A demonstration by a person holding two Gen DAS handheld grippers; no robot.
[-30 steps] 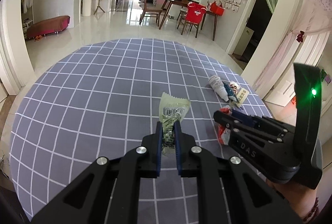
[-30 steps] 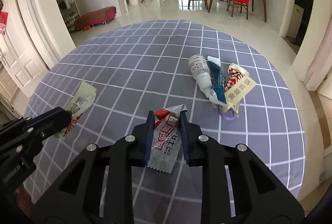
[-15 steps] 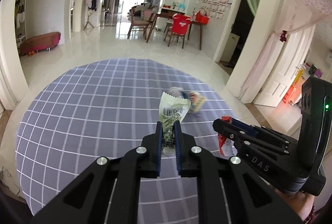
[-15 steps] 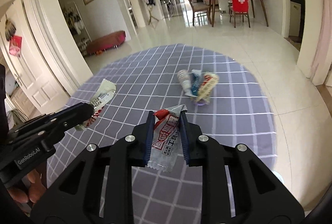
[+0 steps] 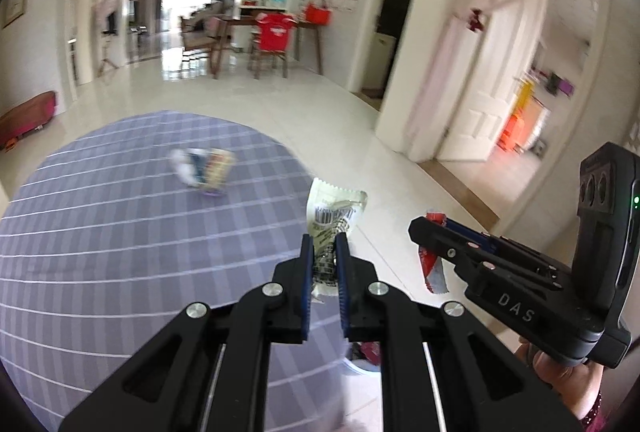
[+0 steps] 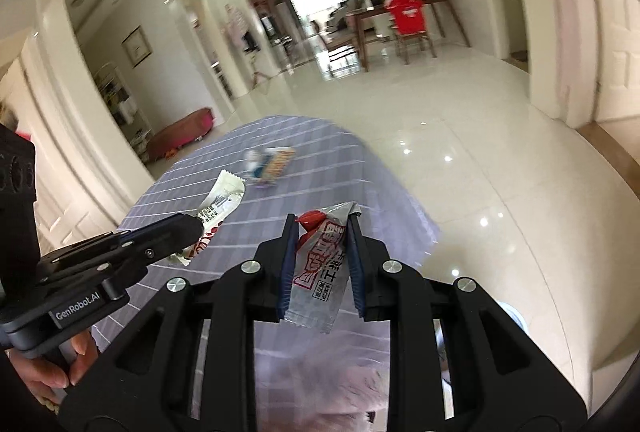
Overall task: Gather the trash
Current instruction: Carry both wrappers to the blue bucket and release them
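My left gripper [image 5: 324, 244] is shut on a pale green-white wrapper [image 5: 335, 210] with a barcode, held in the air over the right edge of the round table [image 5: 120, 232]. My right gripper [image 6: 322, 222] is shut on a silver and red wrapper [image 6: 320, 272], past the table's edge above the floor. Each gripper shows in the other's view: the right gripper [image 5: 424, 228] with its red wrapper [image 5: 434, 270], the left gripper [image 6: 192, 228] with its pale wrapper [image 6: 224, 198]. A small pile of trash [image 5: 204, 172] [image 6: 270, 164] lies on the purple checked cloth, blurred.
Beneath the right gripper sits a pale bin or bag with a whitish rim [image 6: 516, 316], partly hidden by the jaws. Glossy white floor [image 6: 460, 152] spreads to the right. A dining table with chairs [image 5: 272, 36] stands far back, a white door [image 5: 480, 104] to the right.
Both grippers swung away from the middle of the table toward its right edge and rose a little, still holding their wrappers. The trash pile now lies farther off to the left.
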